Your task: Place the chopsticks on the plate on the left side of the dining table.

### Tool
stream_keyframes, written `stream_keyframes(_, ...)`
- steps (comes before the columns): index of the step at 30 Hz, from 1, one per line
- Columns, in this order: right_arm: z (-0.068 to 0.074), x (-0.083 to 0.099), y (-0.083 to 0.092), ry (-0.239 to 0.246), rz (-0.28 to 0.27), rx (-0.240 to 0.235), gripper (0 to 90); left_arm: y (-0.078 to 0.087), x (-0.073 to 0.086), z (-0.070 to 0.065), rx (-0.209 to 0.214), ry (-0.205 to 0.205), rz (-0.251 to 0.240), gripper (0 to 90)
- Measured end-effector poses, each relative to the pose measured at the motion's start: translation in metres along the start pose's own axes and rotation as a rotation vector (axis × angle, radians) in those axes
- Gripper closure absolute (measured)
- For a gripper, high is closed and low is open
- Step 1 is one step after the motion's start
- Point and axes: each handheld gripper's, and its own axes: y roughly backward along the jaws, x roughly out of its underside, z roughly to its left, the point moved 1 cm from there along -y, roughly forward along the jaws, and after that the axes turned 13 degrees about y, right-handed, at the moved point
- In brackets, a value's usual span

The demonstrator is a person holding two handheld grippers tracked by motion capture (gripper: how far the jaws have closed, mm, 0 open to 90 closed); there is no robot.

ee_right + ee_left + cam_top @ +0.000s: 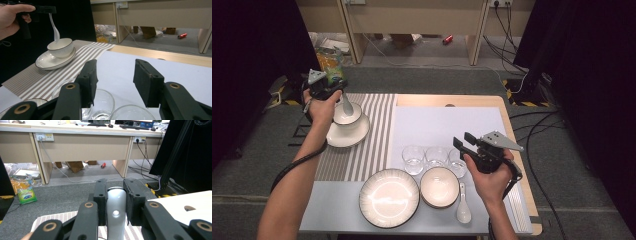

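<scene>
My left gripper is shut on the handle of a white ceramic spoon. The spoon hangs tilted, with its scoop dipping into a small white bowl. That bowl sits on a dark-rimmed saucer plate on the striped placemat. In the left gripper view the spoon handle is pinched between the two black pads. My right gripper is open, hovering above three clear glasses with nothing between its jaws. The right gripper view shows the spoon, bowl and saucer plate at far left.
A large plate, a second bowl and another spoon lie at the near edge of the white mat. Desks and cables stand beyond the table; a snack bag lies on the floor at far left.
</scene>
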Motion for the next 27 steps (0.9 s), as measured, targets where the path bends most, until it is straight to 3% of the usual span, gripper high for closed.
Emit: stream_keyframes(27, 0.000, 0.000, -0.001, -0.002, 0.002, -0.003, 53.5, -0.007, 0.011, 0.013, -0.036, 0.011, 0.025, 73.2)
